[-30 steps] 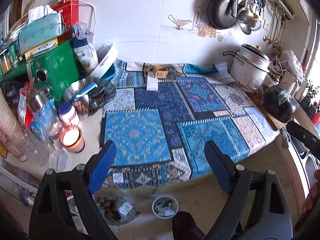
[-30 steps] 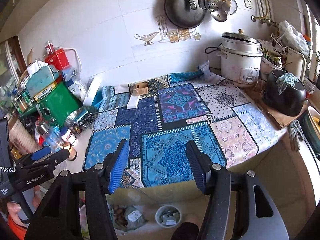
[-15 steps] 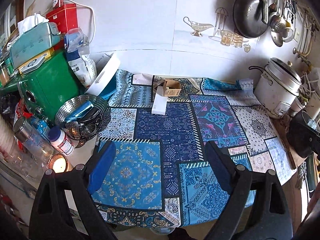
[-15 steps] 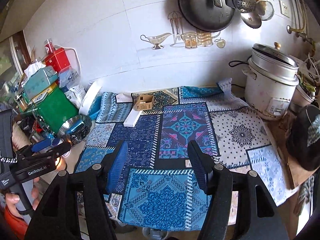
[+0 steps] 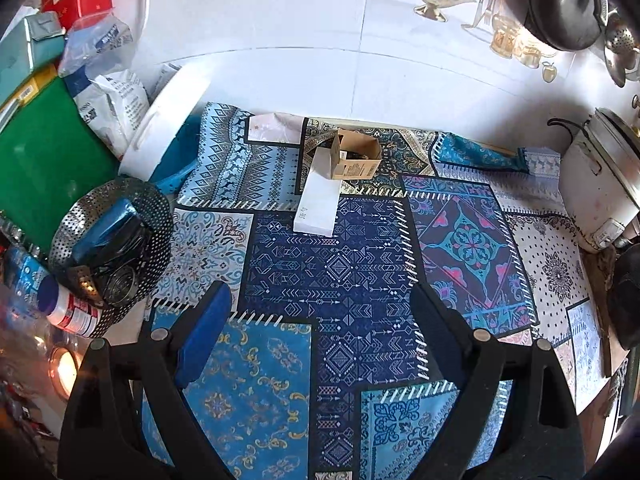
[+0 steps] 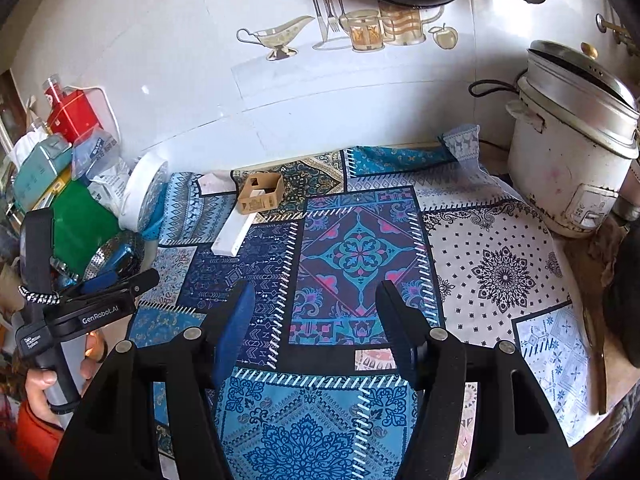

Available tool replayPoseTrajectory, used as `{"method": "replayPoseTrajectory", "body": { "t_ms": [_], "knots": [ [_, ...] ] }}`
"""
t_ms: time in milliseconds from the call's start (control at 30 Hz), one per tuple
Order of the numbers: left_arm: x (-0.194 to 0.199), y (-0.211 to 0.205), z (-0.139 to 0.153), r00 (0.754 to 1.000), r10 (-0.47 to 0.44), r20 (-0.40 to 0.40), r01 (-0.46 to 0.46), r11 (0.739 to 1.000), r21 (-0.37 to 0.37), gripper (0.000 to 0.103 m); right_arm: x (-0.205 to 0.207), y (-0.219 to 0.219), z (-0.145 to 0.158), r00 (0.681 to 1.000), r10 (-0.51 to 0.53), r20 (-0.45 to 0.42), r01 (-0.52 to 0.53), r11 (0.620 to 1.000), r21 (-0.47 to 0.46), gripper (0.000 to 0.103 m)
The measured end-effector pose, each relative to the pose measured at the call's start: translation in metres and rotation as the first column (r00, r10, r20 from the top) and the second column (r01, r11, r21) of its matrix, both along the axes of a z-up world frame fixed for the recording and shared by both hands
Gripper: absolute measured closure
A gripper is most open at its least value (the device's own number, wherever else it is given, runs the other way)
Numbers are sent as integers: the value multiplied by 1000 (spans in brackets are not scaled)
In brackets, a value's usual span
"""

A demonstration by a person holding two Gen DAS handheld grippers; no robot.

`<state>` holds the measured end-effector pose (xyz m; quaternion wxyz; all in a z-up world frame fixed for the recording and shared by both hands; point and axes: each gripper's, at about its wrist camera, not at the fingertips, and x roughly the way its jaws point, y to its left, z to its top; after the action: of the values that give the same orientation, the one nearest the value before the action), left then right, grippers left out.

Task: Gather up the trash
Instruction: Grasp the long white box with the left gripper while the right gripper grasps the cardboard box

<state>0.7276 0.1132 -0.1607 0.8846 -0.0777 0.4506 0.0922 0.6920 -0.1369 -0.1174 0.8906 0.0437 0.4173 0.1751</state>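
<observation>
Two pieces of trash are seen at the far side of the patterned cloth [image 5: 352,280], near the wall: a small open brown carton [image 5: 356,155] resting on the far end of a long white box [image 5: 318,196]. The white box's long axis runs away from the tongs, almost in line with the left gripper [image 5: 320,312], which is judged the nearer. The right gripper [image 6: 316,312] has them ahead and leftward. Both sets of jaws are spread, empty, well short of the boxes.
</observation>
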Motion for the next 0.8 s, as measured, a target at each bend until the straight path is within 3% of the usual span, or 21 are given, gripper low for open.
{"method": "replayPoseTrajectory", "body": {
  "t_ms": [333, 467, 600, 733, 800],
  "knots": [
    [116, 39, -84, 987, -82, -141, 76, 996, -52, 12, 57, 28, -32, 989, -125, -83, 121, 991, -54, 44],
    [146, 43, -110, 982, -98, -164, 91, 995, -52, 15, 76, 42, -43, 985, -141, -103, 136, 989, -56, 44],
    [157, 41, -124, 978, -127, -164, 121, 992, -47, 24, 94, 60, -51, 985, -125, -115, 120, 992, -49, 44],
    [157, 42, -130, 978, -137, -154, 136, 991, -21, 49, 110, 81, -56, 988, -90, -125, 89, 996, -16, 44],
    [154, 46, -130, 979, -139, -150, 139, 990, -17, 51, 119, 93, -58, 989, -71, -126, 72, 997, 2, 44]
  ]
}}
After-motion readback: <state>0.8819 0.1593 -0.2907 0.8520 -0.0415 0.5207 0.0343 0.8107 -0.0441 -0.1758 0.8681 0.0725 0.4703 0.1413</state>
